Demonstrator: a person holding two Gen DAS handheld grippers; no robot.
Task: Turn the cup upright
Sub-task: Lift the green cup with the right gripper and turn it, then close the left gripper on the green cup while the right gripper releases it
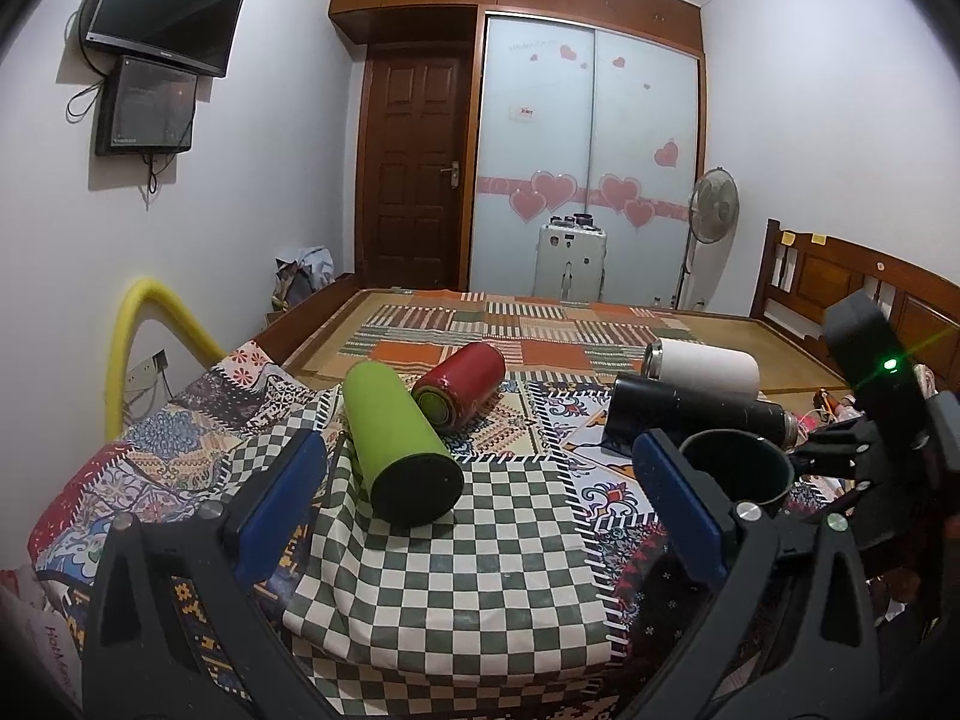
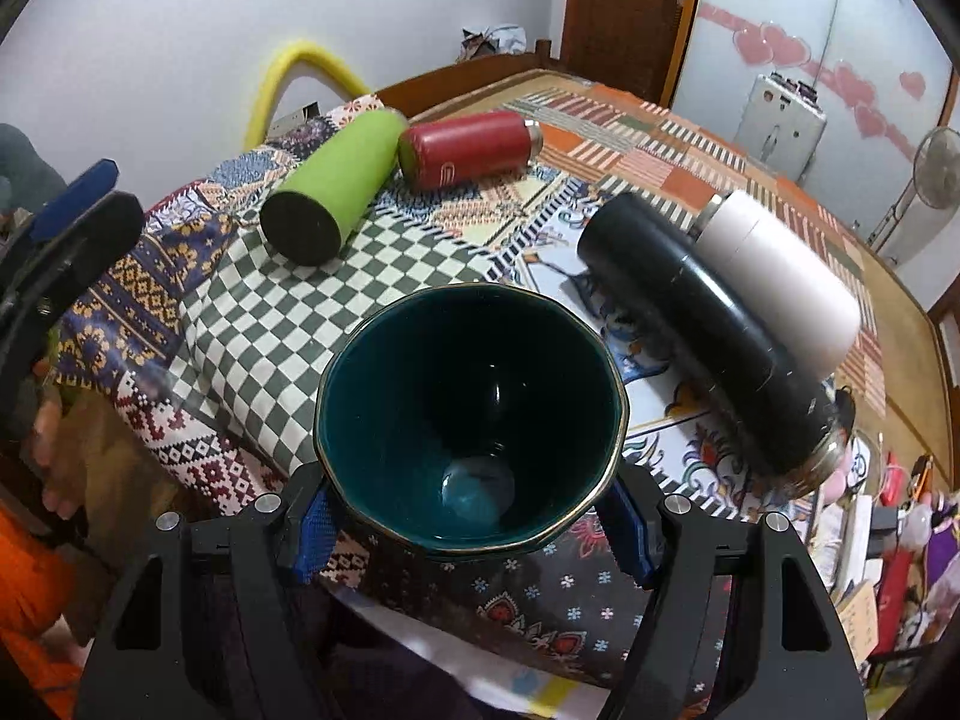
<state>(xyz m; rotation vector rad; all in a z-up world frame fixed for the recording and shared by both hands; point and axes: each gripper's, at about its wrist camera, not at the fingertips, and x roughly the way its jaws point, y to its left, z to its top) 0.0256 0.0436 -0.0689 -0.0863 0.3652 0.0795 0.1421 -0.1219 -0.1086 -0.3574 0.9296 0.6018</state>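
A dark teal cup (image 2: 471,420) with a gold rim sits mouth up between the blue pads of my right gripper (image 2: 471,525), which is shut on its lower sides over the patchwork cloth. The same cup (image 1: 741,468) shows in the left wrist view, just right of my left gripper's right finger. My left gripper (image 1: 480,480) is open and empty, with a green bottle (image 1: 399,435) lying on its side between and beyond its fingers.
A red bottle (image 1: 465,384), a black bottle (image 1: 696,414) and a white bottle (image 1: 702,363) lie on their sides on the bed (image 1: 456,570). The headboard (image 1: 840,276) stands at right. A yellow foam arch (image 1: 129,348) stands at left.
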